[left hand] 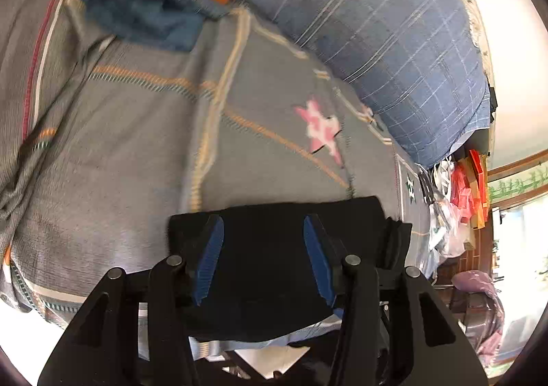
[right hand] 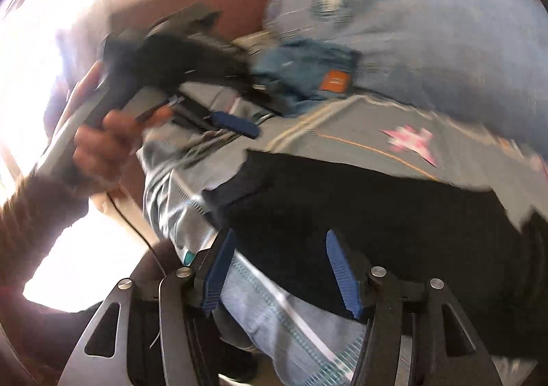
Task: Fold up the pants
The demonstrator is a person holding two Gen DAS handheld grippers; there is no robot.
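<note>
The black pants [left hand: 274, 249] lie folded into a compact rectangle on the grey patterned bedsheet [left hand: 137, 146]. My left gripper [left hand: 263, 225] is open, its blue pads spread over the folded pants with nothing between them. In the right wrist view the same black pants [right hand: 342, 208] lie on the bed. My right gripper [right hand: 281, 242] is open just above their near edge. The left gripper [right hand: 236, 124] also shows there, held by a hand [right hand: 102, 146] at the left, blurred by motion.
Folded blue jeans [left hand: 144, 6] with an orange patch lie at the far side of the bed. A blue checked quilt [left hand: 394, 33] is rolled along the right. Bags and clutter [left hand: 459, 201] sit beyond the bed's right edge. A bright window glares at left in the right wrist view.
</note>
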